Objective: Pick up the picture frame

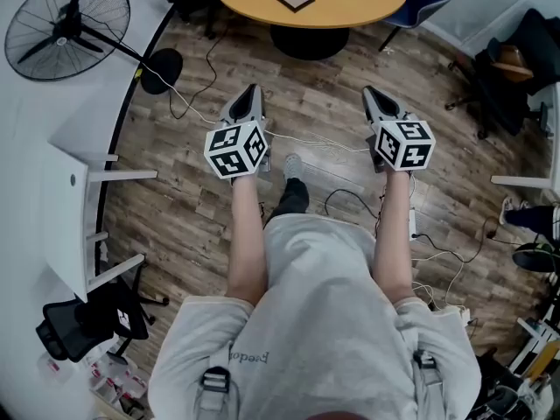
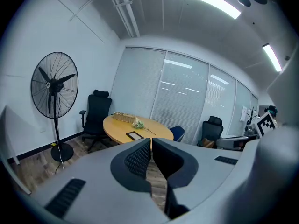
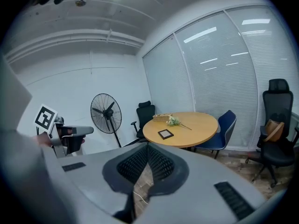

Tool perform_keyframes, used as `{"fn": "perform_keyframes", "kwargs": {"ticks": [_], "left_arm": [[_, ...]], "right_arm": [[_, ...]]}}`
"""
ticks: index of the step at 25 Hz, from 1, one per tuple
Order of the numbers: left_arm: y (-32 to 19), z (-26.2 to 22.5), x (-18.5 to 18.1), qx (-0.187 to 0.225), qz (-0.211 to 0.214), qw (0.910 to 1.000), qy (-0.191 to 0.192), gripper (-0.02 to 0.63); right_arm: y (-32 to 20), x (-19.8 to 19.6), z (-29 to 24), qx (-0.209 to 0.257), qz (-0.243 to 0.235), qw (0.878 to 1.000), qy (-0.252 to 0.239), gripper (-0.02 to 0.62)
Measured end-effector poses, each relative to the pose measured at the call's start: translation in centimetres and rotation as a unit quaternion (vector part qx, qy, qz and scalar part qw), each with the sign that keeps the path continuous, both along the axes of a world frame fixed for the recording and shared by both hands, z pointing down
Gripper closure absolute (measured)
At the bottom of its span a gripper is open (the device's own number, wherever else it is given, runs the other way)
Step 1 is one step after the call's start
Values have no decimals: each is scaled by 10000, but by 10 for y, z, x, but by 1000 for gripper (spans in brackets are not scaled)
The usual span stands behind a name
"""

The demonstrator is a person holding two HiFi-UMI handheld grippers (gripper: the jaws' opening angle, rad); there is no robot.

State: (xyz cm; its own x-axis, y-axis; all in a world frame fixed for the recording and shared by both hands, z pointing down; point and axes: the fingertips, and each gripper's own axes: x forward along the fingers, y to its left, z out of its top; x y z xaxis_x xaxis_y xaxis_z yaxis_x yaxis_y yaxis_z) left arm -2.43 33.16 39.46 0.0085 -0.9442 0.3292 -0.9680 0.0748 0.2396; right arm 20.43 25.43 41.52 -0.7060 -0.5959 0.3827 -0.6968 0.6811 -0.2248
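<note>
Person in a light grey T-shirt [image 1: 315,322], seen from above
Short sleeves, with grey buckled straps [image 1: 214,380] at the shoulders. The left gripper [image 1: 252,88] and right gripper [image 1: 370,91] are grey with black ribbed pads [image 2: 138,158], each carrying a white cube [image 1: 234,150] of black square markers.

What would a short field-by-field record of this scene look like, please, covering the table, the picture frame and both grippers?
Table: round light-wood table, ahead of the person
Frame: small dark-edged rectangular picture frame, lying flat on the table, untouched
Also on table: woven basket and flower sprig, beyond the frame
Left gripper: jaws together, nothing between them, short of the table
Right gripper: jaws together, empty, short of the table
Nearby: black standing fan, left of the table in the head view
</note>
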Motion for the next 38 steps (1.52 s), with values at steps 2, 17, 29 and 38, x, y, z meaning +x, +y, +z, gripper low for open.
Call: {"fn": "perform_keyframes", "kwargs": {"ticks": [2, 17, 29, 38], "left_arm": [[-20, 3, -15, -43, -11, 10000, 33, 574], [-124, 23, -130, -235, -60, 9996, 119, 574], [-157, 37, -151, -347, 128, 9993, 109, 574], [-212, 29, -164, -283, 162, 9995, -9, 574]], "right_arm": [[-20, -11, 0, -25, 50, 10000, 2, 572], [-124, -121, 15, -215, 10, 9998, -56, 572], [-155, -140, 24, -223, 224, 9995, -80, 572], [-214, -168, 23, -164, 88, 9997, -136, 572]]}}
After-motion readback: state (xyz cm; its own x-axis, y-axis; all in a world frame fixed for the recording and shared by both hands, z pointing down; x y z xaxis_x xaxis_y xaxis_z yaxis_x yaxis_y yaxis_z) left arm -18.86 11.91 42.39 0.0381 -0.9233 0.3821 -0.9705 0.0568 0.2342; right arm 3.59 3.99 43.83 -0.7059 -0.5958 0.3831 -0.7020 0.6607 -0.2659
